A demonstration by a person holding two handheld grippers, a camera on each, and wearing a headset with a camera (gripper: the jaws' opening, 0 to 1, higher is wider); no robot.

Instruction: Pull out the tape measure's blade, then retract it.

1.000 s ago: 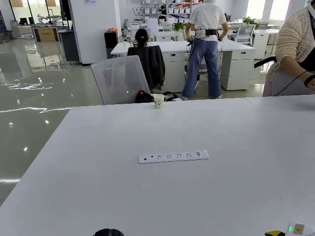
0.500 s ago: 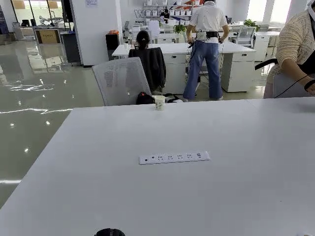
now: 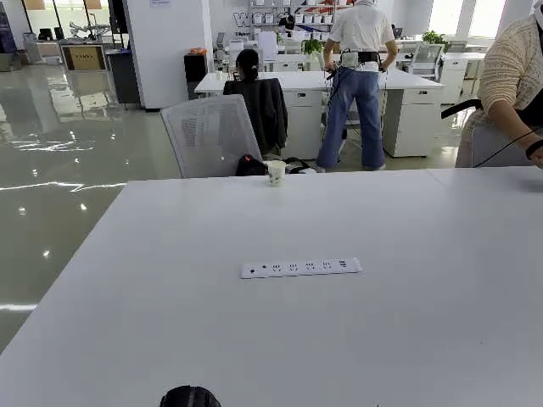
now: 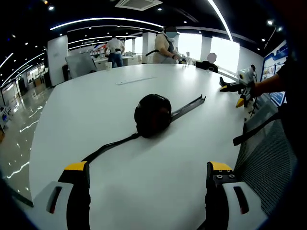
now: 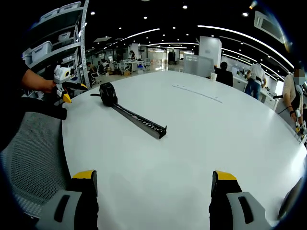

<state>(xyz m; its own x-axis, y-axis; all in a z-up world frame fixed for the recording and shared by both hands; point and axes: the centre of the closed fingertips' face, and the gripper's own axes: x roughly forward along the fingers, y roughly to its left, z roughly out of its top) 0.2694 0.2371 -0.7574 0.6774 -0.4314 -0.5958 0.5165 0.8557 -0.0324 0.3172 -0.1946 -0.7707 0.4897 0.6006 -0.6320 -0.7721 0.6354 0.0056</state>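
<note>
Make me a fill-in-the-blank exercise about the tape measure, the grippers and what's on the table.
1. The tape measure has a case coloured ____.
2. The left gripper and the right gripper both have their jaws ____.
3. The power strip is coloured ____.
4. In the head view, the cup stands at the ____ edge of the table.

Missing words: black; open; white; far.

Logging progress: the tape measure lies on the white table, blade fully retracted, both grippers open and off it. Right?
No: the blade is pulled out, as the right gripper view shows. The tape measure lies on the white table, left gripper and right gripper open, off it.
</note>
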